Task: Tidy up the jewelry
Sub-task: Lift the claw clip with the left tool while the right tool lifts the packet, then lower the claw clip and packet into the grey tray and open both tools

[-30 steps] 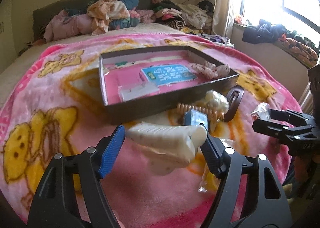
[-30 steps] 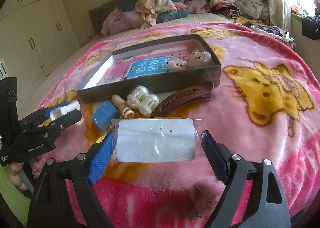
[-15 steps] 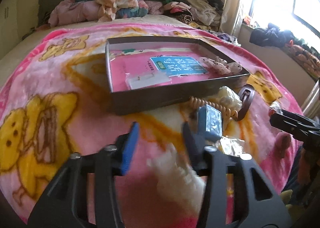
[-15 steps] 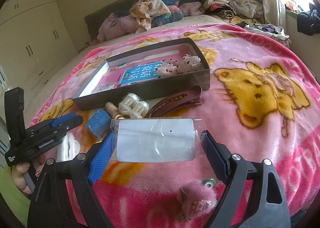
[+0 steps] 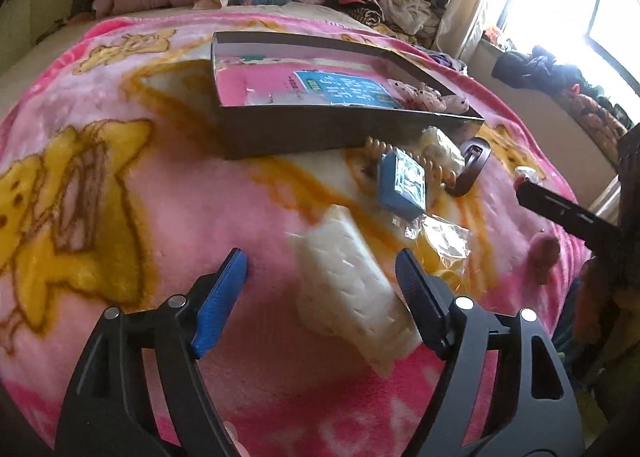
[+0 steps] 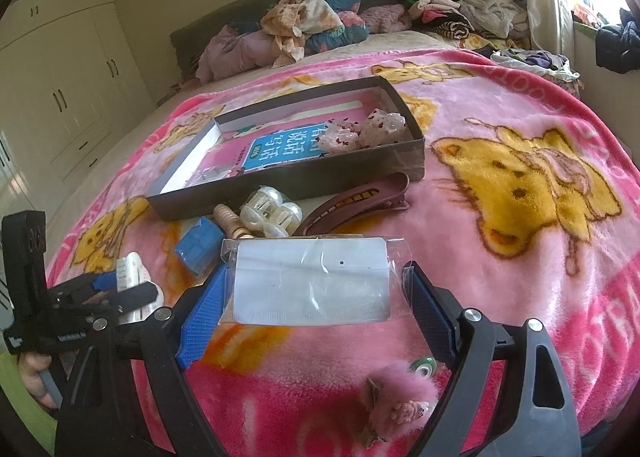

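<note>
Pink cartoon-print blanket (image 6: 500, 129) covers the bed, with heaped clothes (image 6: 312, 25) along the headboard. On it sits a shallow dark box (image 6: 404, 155) whose floor shows a pink and blue printed card (image 6: 280, 149); inside lie two speckled fabric flowers (image 6: 364, 131) by the right wall and a small clear packet (image 5: 260, 97) toward the left. Just in front of the box lie a maroon hair claw (image 6: 360, 203), a pearly clip (image 6: 272, 215), a beige spiral hair tie (image 6: 232, 221) and a blue block (image 6: 200, 243). The right gripper (image 6: 316, 291) pinches a clear plastic bag holding a white card (image 6: 312, 285) between its jaws. The left gripper (image 5: 322, 271) has its jaws spread, with a white ridged hair clip (image 5: 348, 277) lying on the blanket between them. A fuzzy pink clip (image 6: 396, 397) and a green bead (image 6: 424, 363) lie nearest the right gripper.
</note>
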